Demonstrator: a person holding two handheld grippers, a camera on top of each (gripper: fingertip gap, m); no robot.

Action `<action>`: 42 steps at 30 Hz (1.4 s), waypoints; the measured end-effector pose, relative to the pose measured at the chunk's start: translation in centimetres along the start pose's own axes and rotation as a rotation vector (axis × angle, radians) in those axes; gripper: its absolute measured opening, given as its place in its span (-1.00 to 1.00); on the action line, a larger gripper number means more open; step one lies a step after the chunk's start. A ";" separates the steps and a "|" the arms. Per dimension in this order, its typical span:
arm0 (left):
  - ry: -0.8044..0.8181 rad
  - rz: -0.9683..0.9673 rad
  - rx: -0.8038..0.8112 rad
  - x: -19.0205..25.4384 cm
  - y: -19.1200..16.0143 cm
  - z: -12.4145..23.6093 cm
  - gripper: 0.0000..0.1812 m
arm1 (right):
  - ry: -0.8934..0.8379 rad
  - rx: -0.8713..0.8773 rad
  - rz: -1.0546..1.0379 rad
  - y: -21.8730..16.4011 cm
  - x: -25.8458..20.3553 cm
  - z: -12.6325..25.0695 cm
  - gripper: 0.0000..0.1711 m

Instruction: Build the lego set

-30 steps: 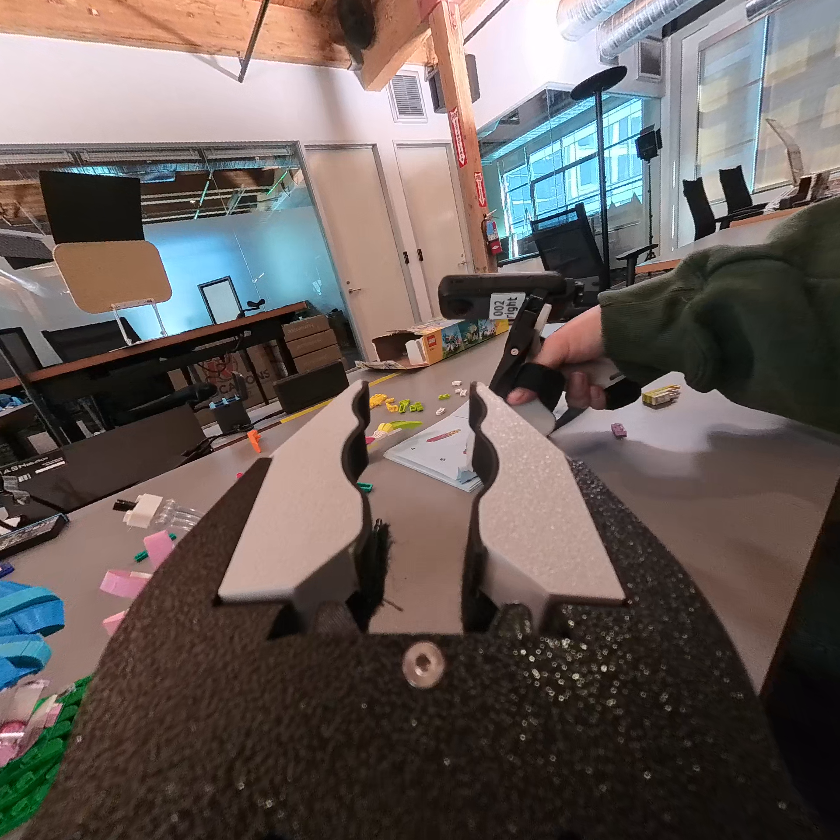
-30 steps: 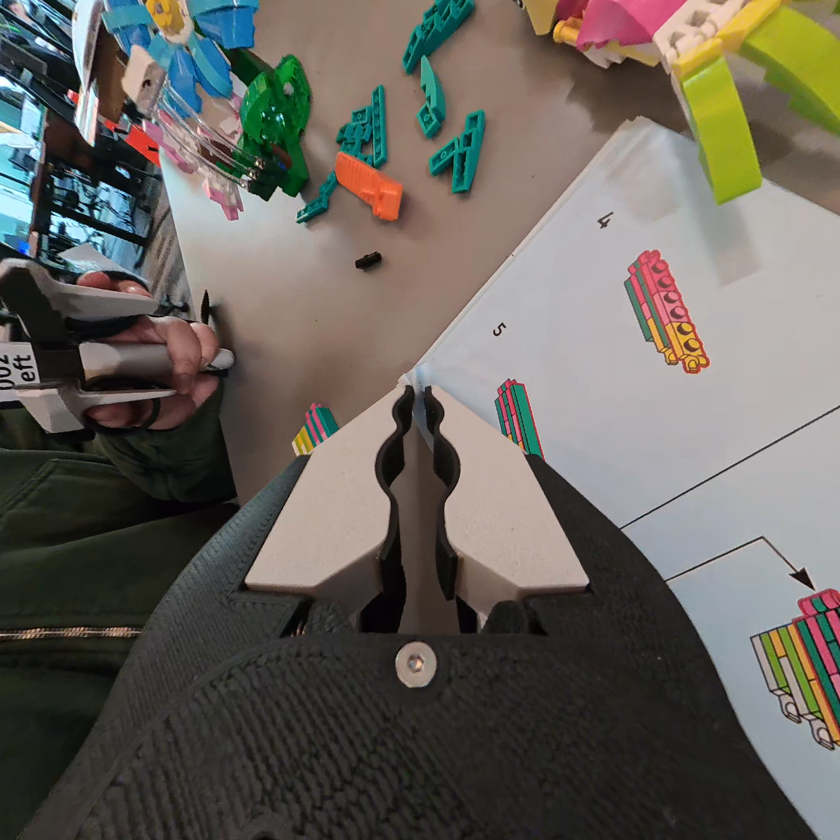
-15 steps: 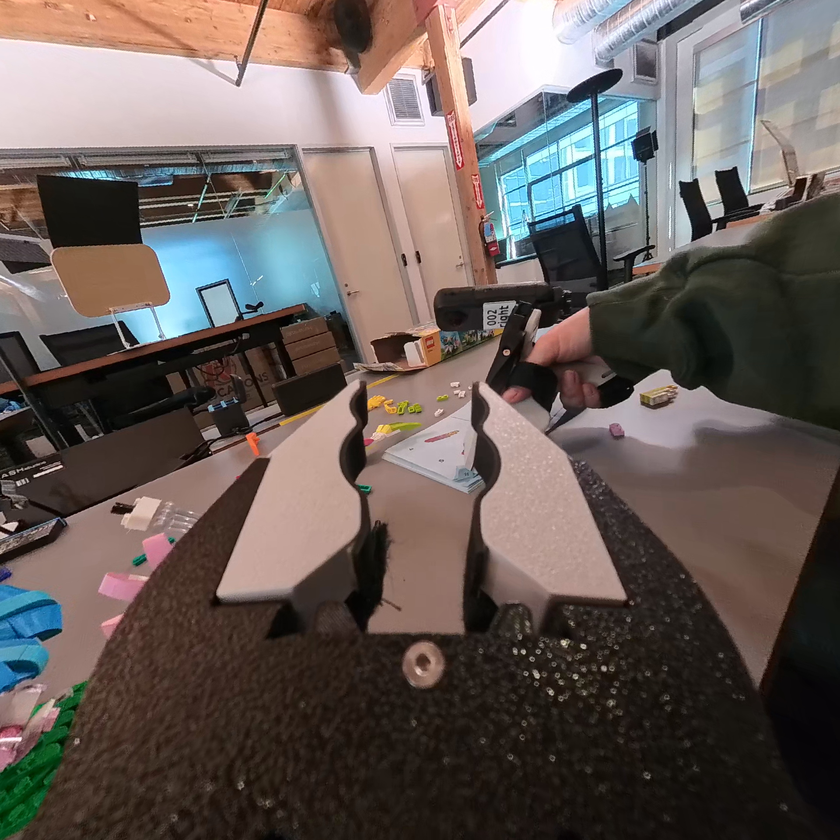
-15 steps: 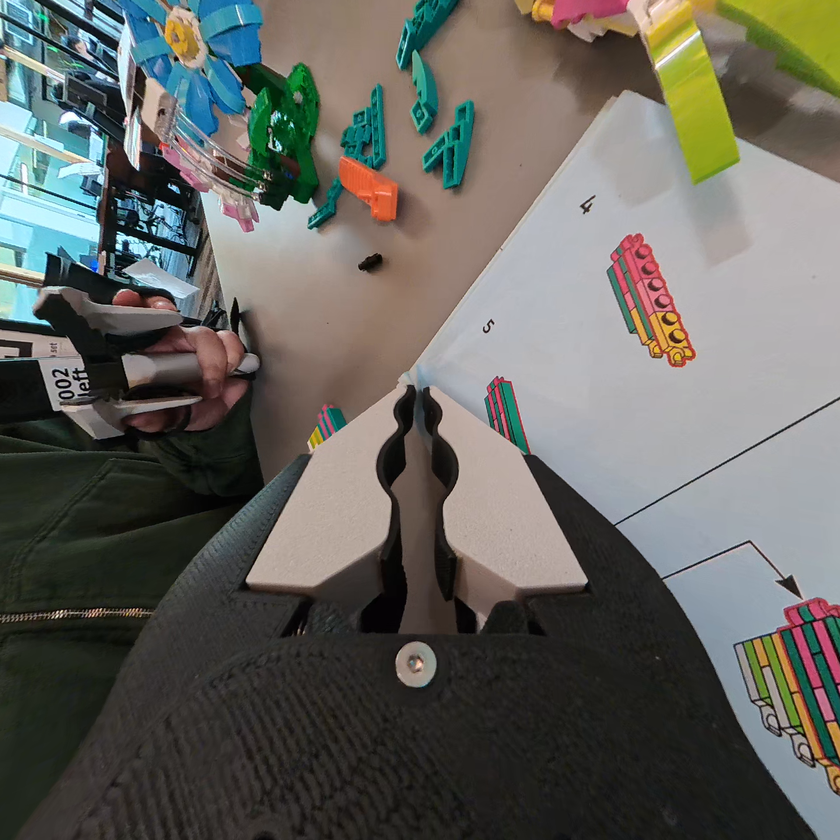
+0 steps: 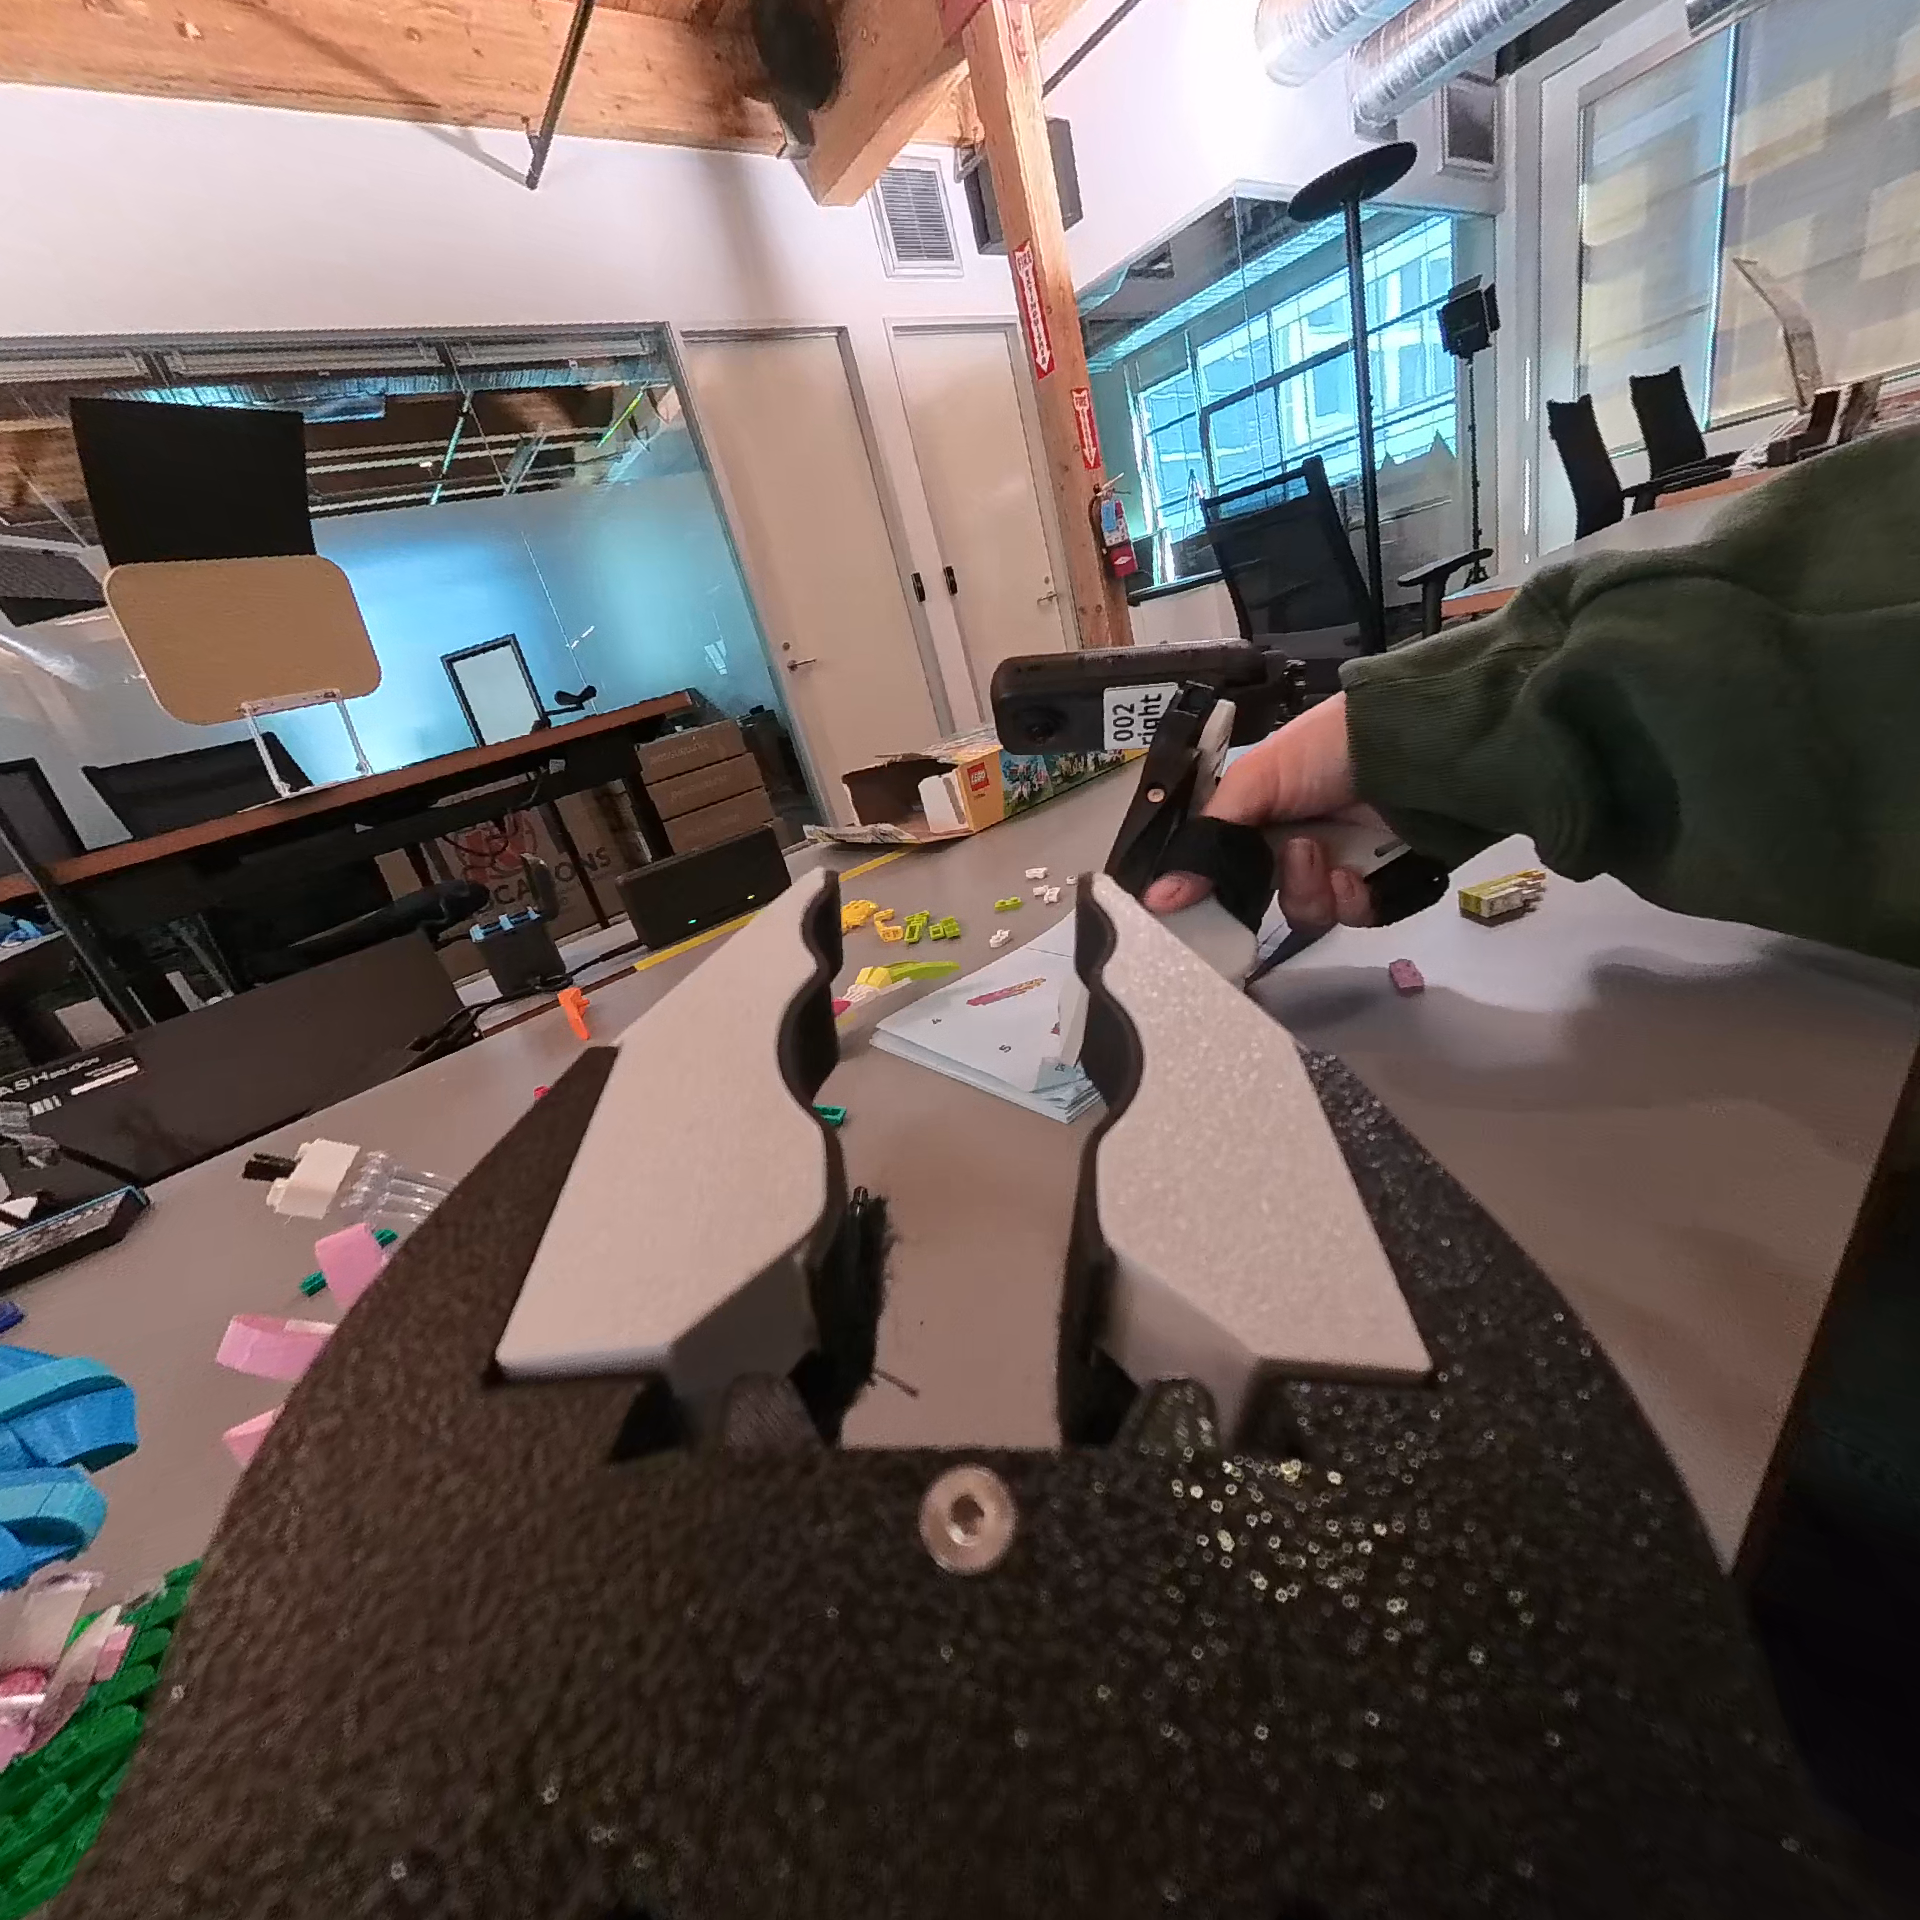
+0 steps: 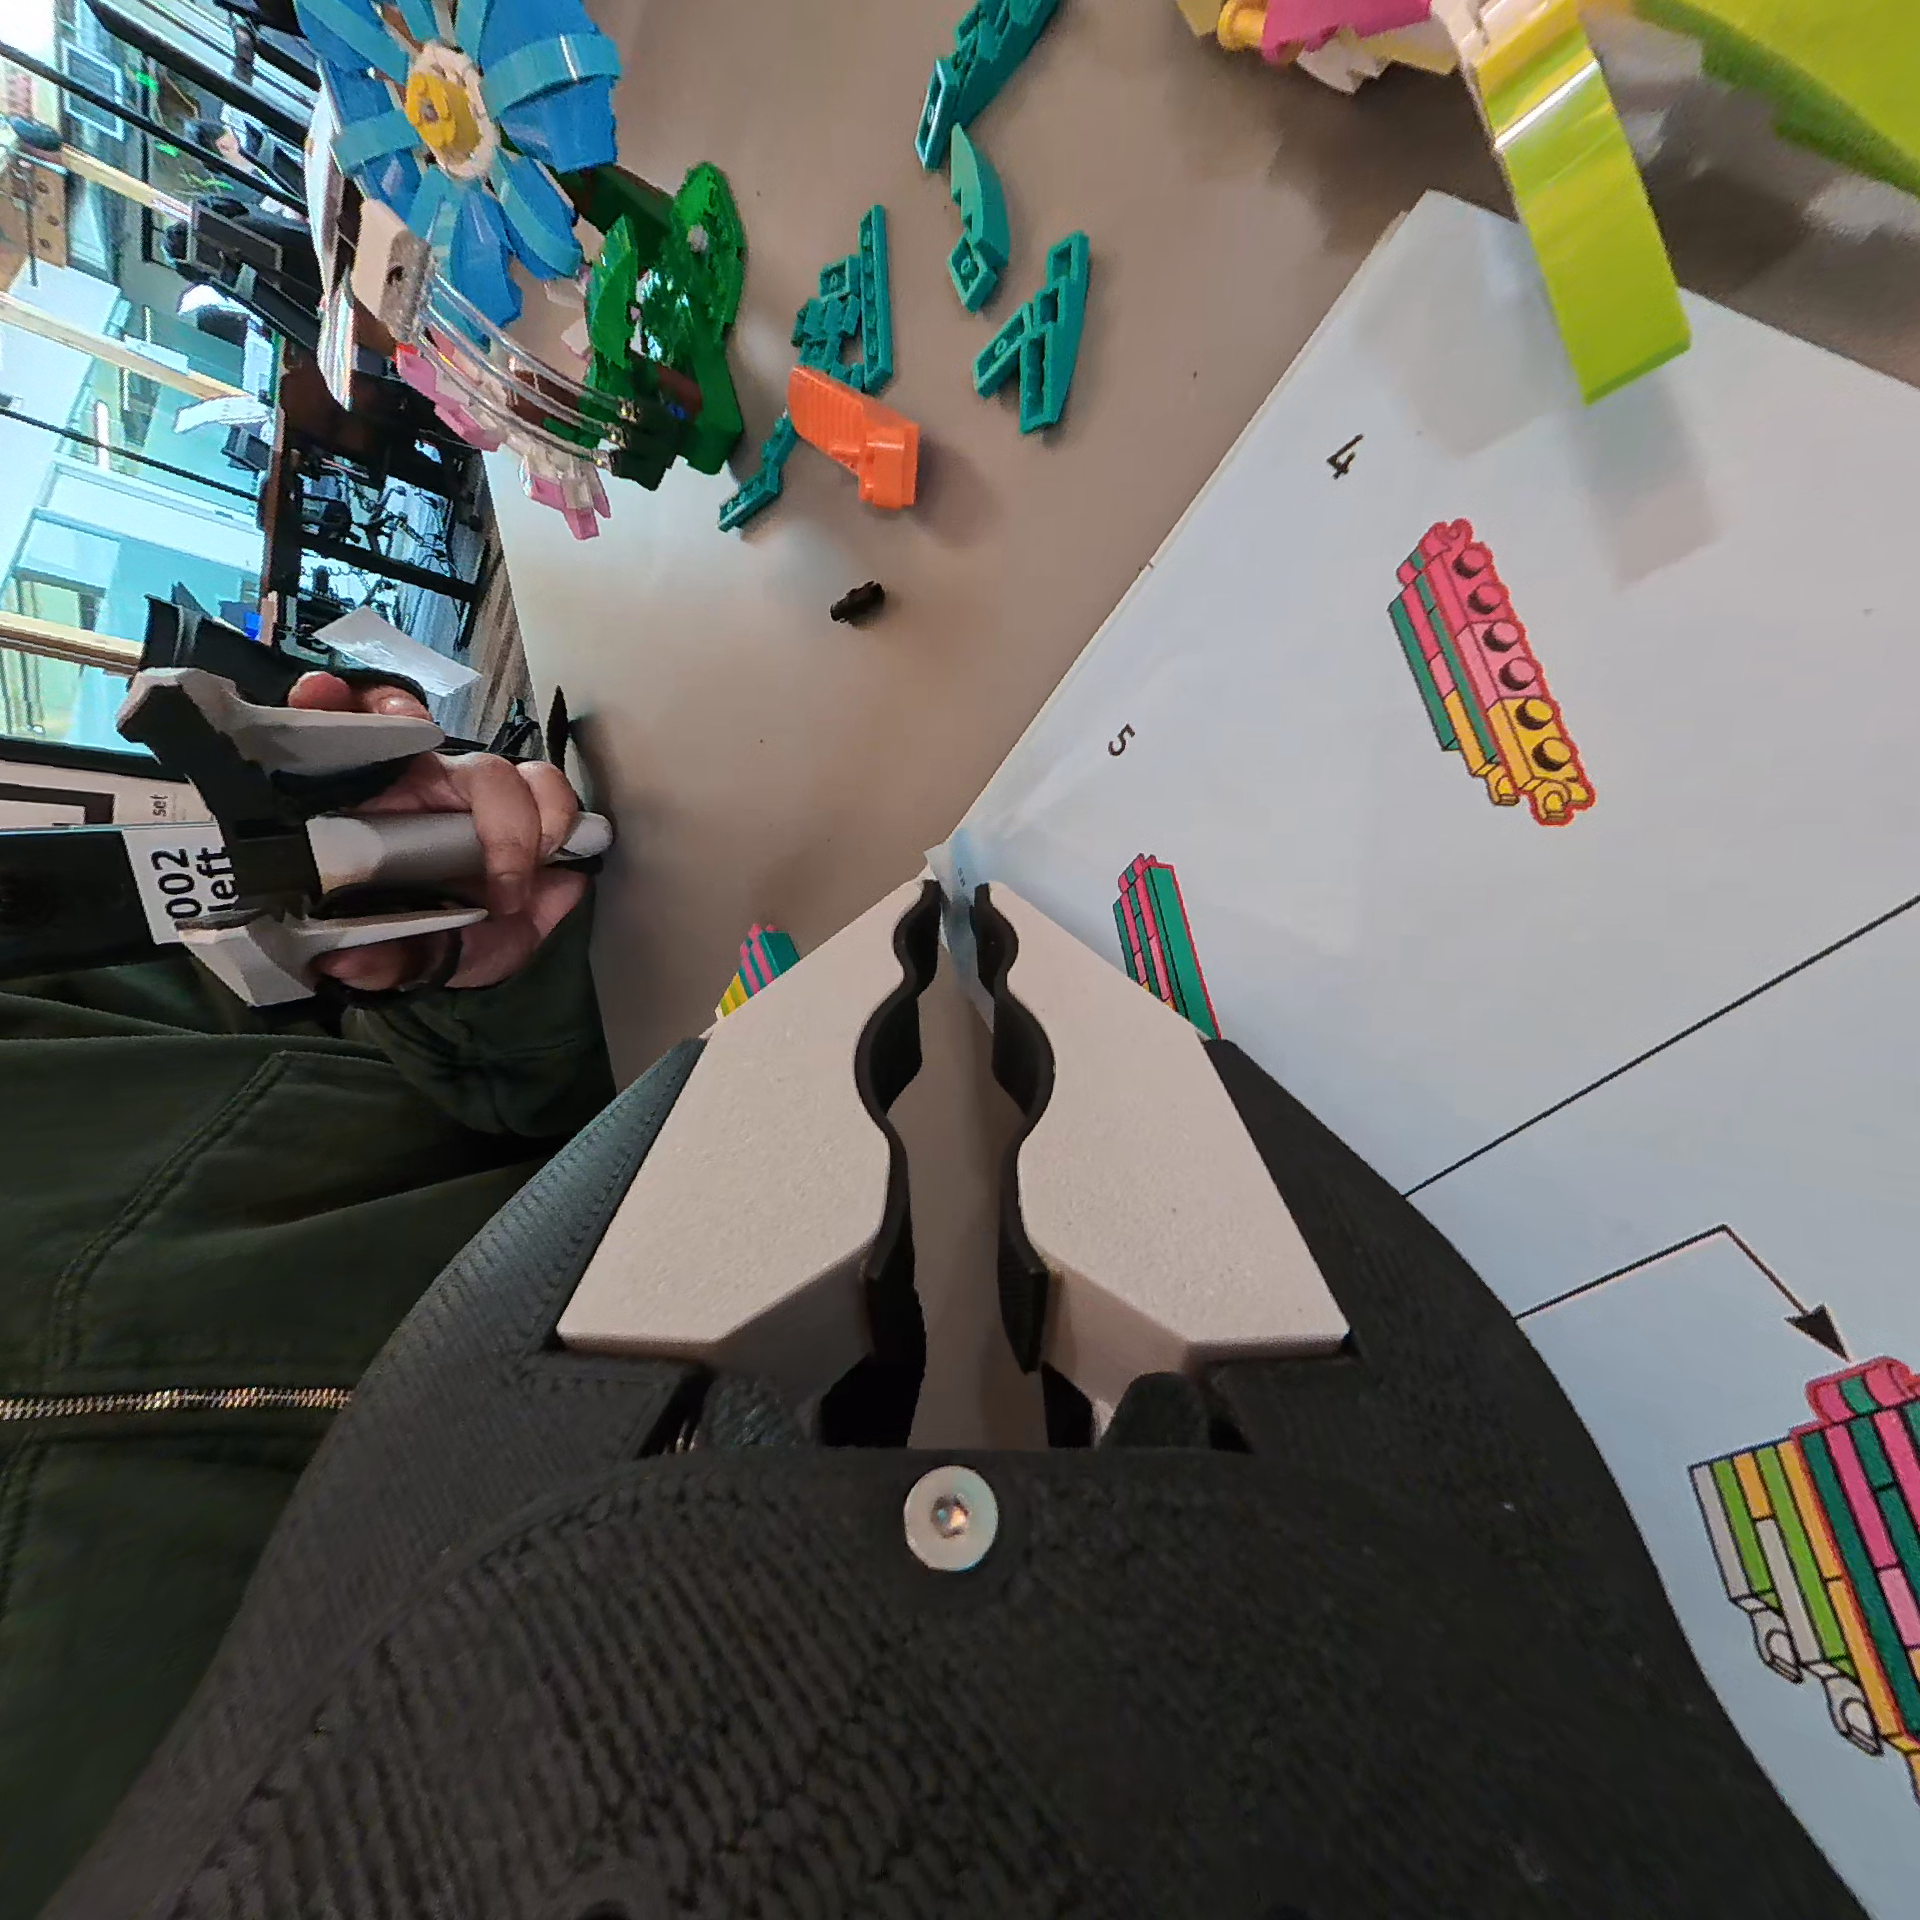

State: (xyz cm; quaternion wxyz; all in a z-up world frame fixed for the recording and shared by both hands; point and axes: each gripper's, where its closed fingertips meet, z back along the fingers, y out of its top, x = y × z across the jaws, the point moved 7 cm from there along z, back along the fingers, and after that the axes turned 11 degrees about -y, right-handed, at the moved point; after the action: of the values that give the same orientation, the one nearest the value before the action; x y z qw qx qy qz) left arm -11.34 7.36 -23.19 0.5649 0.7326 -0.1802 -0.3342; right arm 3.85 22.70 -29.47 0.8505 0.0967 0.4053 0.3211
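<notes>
My right gripper (image 6: 954,894) is shut on the corner of a page of the light blue instruction booklet (image 6: 1455,935), which lies open on the grey table. A small striped brick stack (image 6: 764,956) lies just left of its fingers. My left gripper (image 5: 958,888) is open and empty, held above the table and pointing toward the booklet (image 5: 987,1029). The right gripper and the hand holding it show beyond it in the left wrist view (image 5: 1195,831). Loose teal pieces (image 6: 977,239), an orange brick separator (image 6: 852,436) and a lime curved piece (image 6: 1579,229) lie past the booklet.
A blue flower build (image 6: 457,114) with green leaves (image 6: 675,312) stands at the far left, with a black pin (image 6: 857,603) nearer. Pink pieces (image 5: 270,1340), blue petals (image 5: 52,1423) and a green plate (image 5: 62,1745) lie left. The set's box (image 5: 997,790) is at the back. The left gripper's tips are roughly 15 cm from the right gripper's. To the lime curved piece (image 6: 1579,229): right tips about 11 cm, left tips about 25 cm.
The right gripper stays shut on the page corner and has shifted slightly over the booklet. The left gripper stays open and has barely moved.
</notes>
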 end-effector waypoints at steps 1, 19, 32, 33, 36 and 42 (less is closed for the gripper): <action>-0.001 0.000 -0.001 0.0 0.0 0.0 -0.53 | -0.002 0.000 0.000 0.0 0.0 0.0 -0.95; -0.002 -0.006 -0.012 0.1 -0.1 -0.1 -0.54 | -0.628 0.756 0.056 -4.0 2.4 17.7 -1.00; -0.005 -0.020 -0.025 0.2 -0.1 -0.3 -0.54 | -1.037 0.814 -0.220 -13.9 10.0 24.7 -0.85; -0.006 -0.021 -0.026 0.2 -0.1 -0.3 -0.54 | -1.078 0.828 -0.212 -14.2 9.9 25.3 -0.83; -0.005 -0.022 -0.030 0.2 -0.2 -0.3 -0.54 | -1.080 0.850 -0.115 -13.9 9.1 25.7 -0.85; -0.005 -0.025 -0.037 0.3 -0.2 -0.4 -0.54 | -1.082 0.644 -0.016 -13.5 10.3 23.1 -1.00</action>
State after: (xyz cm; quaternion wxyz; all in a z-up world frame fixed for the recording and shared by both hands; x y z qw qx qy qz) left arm -10.94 7.52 -23.42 0.5738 0.7234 -0.1663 -0.3462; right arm 32.34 20.85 -26.61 0.8658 0.4936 -0.0055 0.0824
